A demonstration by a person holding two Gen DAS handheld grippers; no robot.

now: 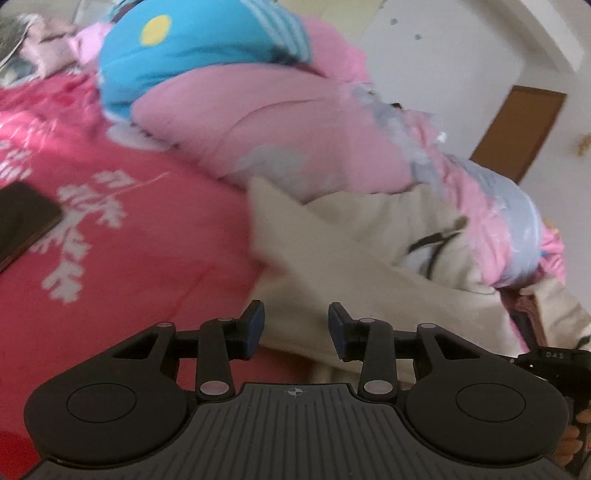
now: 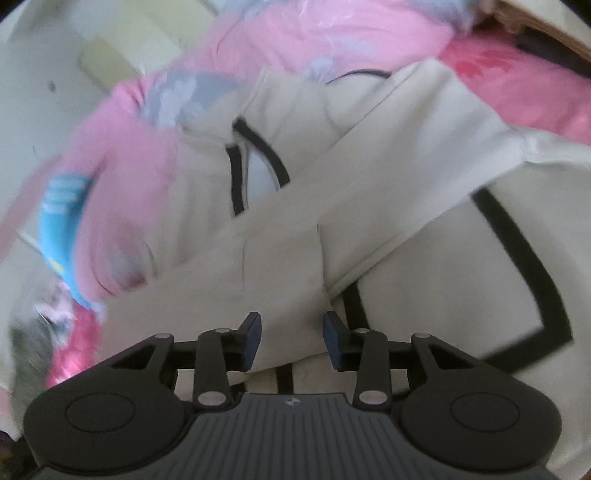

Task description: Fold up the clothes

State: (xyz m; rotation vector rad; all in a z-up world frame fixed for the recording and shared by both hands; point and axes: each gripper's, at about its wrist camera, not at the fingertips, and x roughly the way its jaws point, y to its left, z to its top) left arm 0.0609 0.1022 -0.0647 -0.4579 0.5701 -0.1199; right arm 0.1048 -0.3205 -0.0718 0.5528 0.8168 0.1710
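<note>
Both grippers, left [image 1: 296,328] and right [image 2: 291,339], above cream hoodie [image 2: 424,258] on bed [image 1: 129,258]; fingers apart, gripping nothing.

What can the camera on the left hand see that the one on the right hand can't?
Only the left view shows the dark phone lying on the red bedspread, a brown door in the white wall, and the blue patch with a yellow dot on the bedding.

Only the right view shows the garment's thick black outline and its two sleeves crossed over the front.

Both show the cream garment, the pink quilt behind it, and an open tool with nothing gripped.
</note>
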